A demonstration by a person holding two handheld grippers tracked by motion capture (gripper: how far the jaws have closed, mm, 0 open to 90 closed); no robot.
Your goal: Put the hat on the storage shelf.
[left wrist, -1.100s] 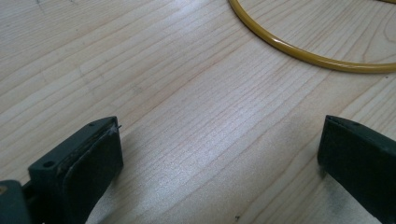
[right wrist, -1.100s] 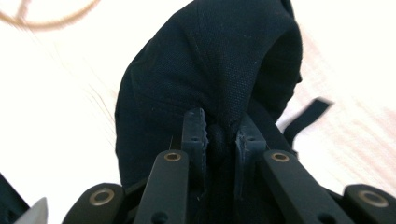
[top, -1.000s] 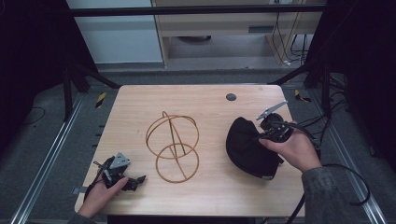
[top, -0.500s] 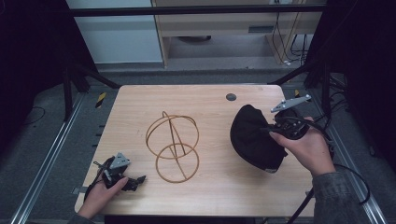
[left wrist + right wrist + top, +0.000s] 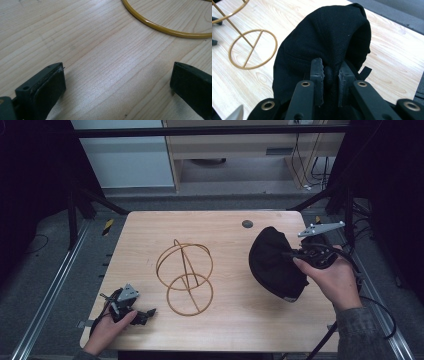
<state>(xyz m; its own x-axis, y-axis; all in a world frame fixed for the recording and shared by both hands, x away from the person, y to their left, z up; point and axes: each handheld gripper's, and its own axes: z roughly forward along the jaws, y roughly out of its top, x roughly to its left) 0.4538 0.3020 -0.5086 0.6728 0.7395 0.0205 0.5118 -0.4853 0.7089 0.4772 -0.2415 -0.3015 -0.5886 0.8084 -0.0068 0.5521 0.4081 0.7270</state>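
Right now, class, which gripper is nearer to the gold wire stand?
Left. The left gripper lies just beside the gold wire stand base ring; the right gripper, clamping the black cap, is farther off.

A light wooden tabletop is seen. A gold wire stand is set near its centre, base ring flat on the wood. A small dark round disc is noted near the far edge.
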